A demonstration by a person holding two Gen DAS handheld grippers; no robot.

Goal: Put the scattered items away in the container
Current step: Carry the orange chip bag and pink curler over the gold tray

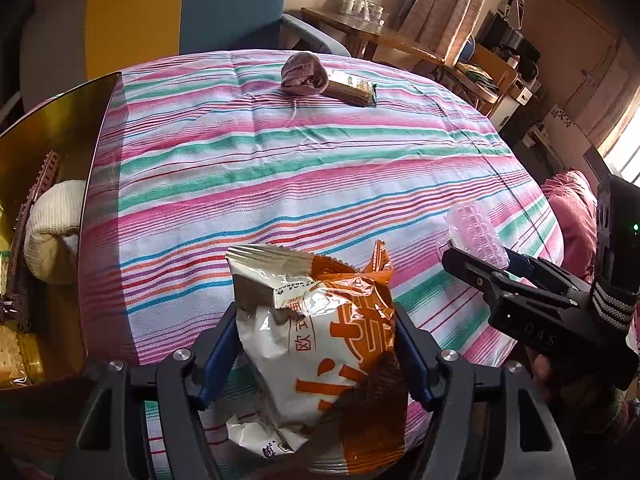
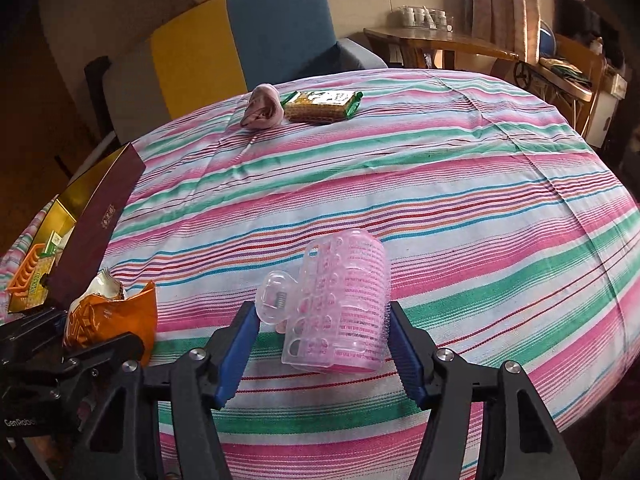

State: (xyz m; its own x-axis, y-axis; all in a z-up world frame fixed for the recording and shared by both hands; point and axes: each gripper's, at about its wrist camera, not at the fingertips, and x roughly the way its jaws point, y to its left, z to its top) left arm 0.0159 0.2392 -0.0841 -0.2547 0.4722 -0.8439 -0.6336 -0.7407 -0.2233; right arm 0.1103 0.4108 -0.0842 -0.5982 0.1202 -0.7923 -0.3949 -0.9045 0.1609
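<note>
The left gripper (image 1: 316, 344) clasps the snack bag (image 1: 316, 344): light, crinkly, slippery; hold it mid-body. The right gripper (image 2: 322, 328) grasps the pink roller (image 2: 344, 304) across its stiff, light barrel. Beyond both lie a sock (image 2: 262, 112) and biscuits (image 2: 320, 107). Only the left view shows the box (image 1: 56, 128) interior beside that gripper.

My left gripper (image 1: 316, 354), black frame, blue ribbed pads (image 1: 216, 354), silver screws, my right gripper (image 2: 322, 344) alike, grey-striped black strap (image 1: 612, 300) at right edge, pale lettering lower left
</note>
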